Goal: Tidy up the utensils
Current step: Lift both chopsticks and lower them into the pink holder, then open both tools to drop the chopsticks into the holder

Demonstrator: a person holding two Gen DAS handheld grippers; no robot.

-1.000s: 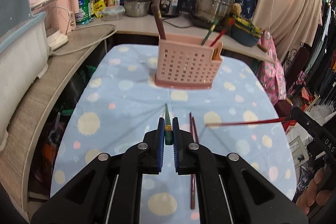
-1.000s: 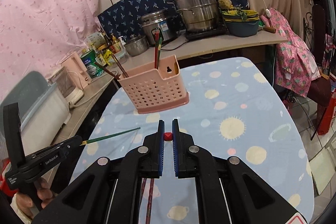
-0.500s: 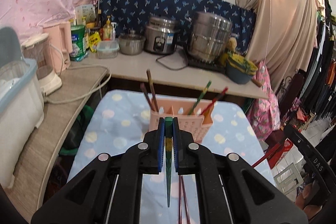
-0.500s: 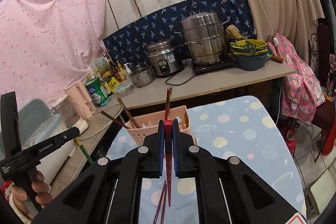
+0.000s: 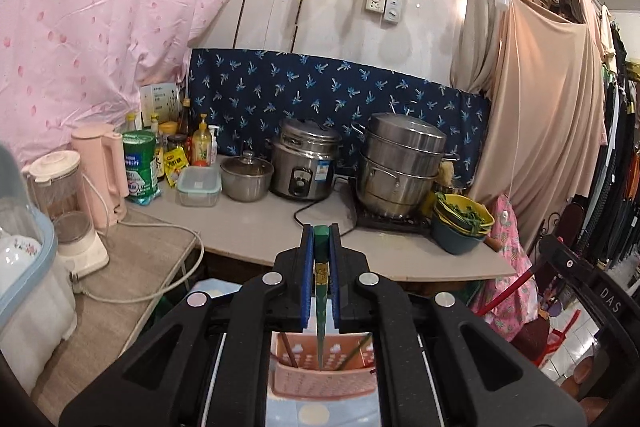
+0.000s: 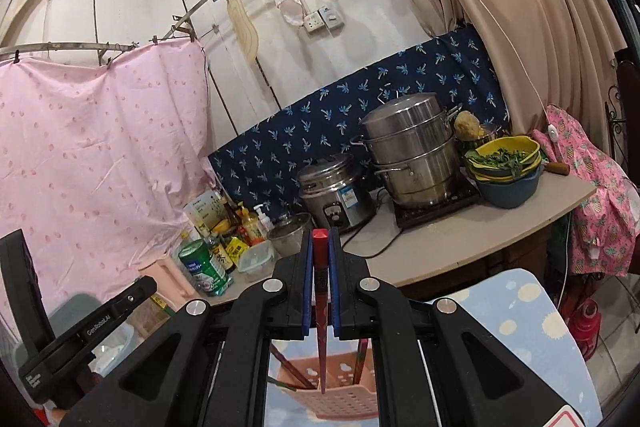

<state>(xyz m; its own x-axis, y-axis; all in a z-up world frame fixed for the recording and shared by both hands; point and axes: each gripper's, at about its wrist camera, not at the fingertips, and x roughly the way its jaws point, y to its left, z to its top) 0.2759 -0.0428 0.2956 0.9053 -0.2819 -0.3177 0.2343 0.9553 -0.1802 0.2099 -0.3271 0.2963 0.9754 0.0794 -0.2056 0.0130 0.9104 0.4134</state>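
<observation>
Both grippers had risen since a second earlier, when their chopsticks lay almost level just over the dotted blue tablecloth; by now each stick hung nearly upright with its tip over the holder. Clenched on a green chopstick [image 5: 321,291], the left gripper [image 5: 321,241] held it near its thick upper end, the thin tip pointing down at the pink utensil holder [image 5: 324,375] below, though whether the tip had entered it could not be told. Likewise the right gripper [image 6: 321,243] was clamped on a red chopstick [image 6: 321,307], whose tip hung at the rim of the same pink holder [image 6: 340,399] (several other chopsticks already leaned inside it). Around the holder lay the blue tablecloth [image 6: 520,315] with pale dots. Further out, a grey counter [image 5: 256,227] carried a rice cooker [image 5: 306,165], a stacked steel steamer [image 5: 402,163] and a pink kettle [image 5: 105,179], backed by a dark blue patterned cloth [image 5: 320,95].
</observation>
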